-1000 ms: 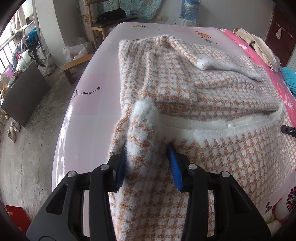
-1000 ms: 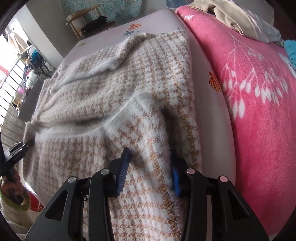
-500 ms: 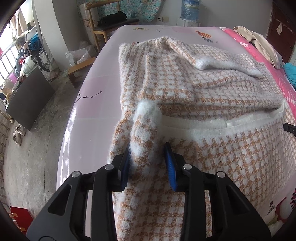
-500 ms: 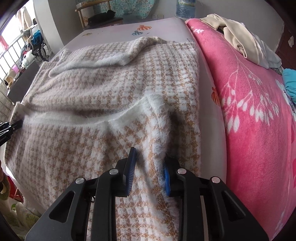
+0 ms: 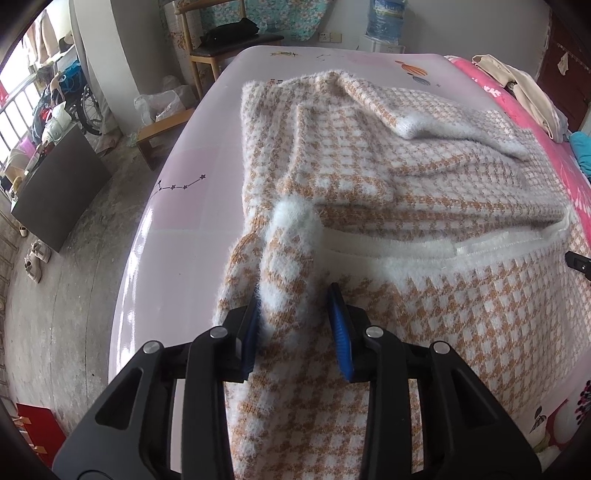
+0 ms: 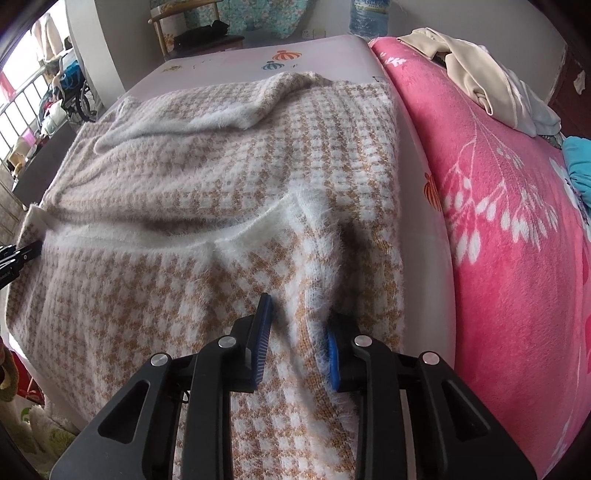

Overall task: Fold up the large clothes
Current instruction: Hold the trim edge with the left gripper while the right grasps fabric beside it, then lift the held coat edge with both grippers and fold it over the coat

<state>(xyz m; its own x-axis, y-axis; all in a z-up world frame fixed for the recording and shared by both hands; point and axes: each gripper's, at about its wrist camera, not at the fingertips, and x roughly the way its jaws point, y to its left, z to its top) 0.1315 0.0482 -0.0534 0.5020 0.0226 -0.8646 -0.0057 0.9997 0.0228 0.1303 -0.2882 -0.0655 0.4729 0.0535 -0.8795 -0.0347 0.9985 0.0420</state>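
Left claw (image 5: 293,325): narrowed onto a raised fold of the sweater (image 5: 388,192), blue pads (image 5: 339,332) pressing the fuzzy ridge from both sides, cloth bunched up between them. Just ahead of the tips, a white fluffy cuff-like end (rounded, standing up from the fold). Beyond that, a white ribbed band running off to the right, then the rest of the checked tan-and-white knit spread flat, a sleeve folded across the far part. To the left of the claw, bare pale pink sheet (image 5: 192,192) with a small star drawing, then the floor. Far ahead, a wooden chair (image 5: 221,48) and a water bottle (image 5: 386,16).

Right claw (image 6: 297,334): likewise narrowed on a pinched ridge of the same sweater (image 6: 221,166), near its right edge, fuzz spilling over the right-hand pad (image 6: 333,360). Ahead and to the left, the white band and the flat knit body. Just right of the claw, a strip of sheet, then a bright pink blanket (image 6: 517,229) (white leaf pattern), beige clothes (image 6: 476,74) heaped at its far end. Tip of the other claw visible at the far left edge.
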